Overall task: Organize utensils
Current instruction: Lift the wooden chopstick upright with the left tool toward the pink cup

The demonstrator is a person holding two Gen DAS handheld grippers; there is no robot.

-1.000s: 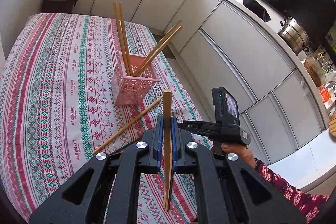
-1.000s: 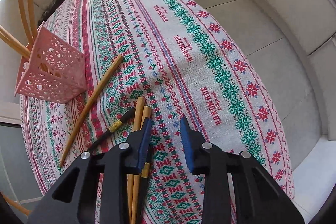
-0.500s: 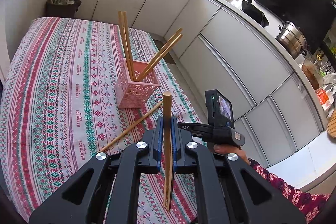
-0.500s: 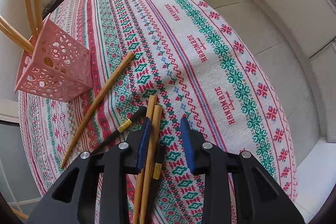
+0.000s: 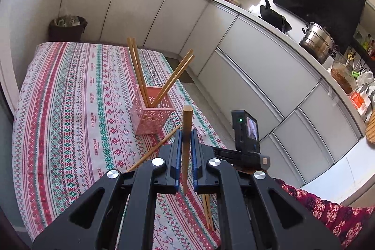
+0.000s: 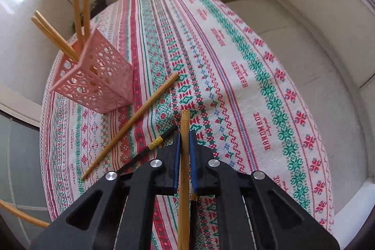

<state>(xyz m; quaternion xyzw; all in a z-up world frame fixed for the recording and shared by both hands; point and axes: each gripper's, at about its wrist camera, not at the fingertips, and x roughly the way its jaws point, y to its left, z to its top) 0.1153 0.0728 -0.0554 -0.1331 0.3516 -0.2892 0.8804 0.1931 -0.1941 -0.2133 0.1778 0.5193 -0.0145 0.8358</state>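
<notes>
A pink lattice holder (image 5: 152, 115) (image 6: 93, 83) stands on the patterned tablecloth with several wooden chopsticks (image 5: 138, 72) leaning in it. My left gripper (image 5: 186, 139) is shut on a wooden chopstick (image 5: 187, 123), held upright above the table in front of the holder. My right gripper (image 6: 184, 139) is shut on another wooden chopstick (image 6: 184, 156) near the table's front edge. A loose wooden chopstick (image 6: 131, 125) and a black chopstick with a gold band (image 6: 154, 144) lie on the cloth between my right gripper and the holder.
The tablecloth (image 5: 70, 109) covers a table beside white kitchen cabinets (image 5: 257, 76). A dark bin (image 5: 66, 28) stands beyond the far end. A steel pot (image 5: 316, 41) and pan sit on the counter. More chopsticks (image 5: 207, 210) lie under the grippers.
My right gripper has closed on a wooden chopstick and lifted it from the pile. My left gripper has risen and drawn back a little with its chopstick.
</notes>
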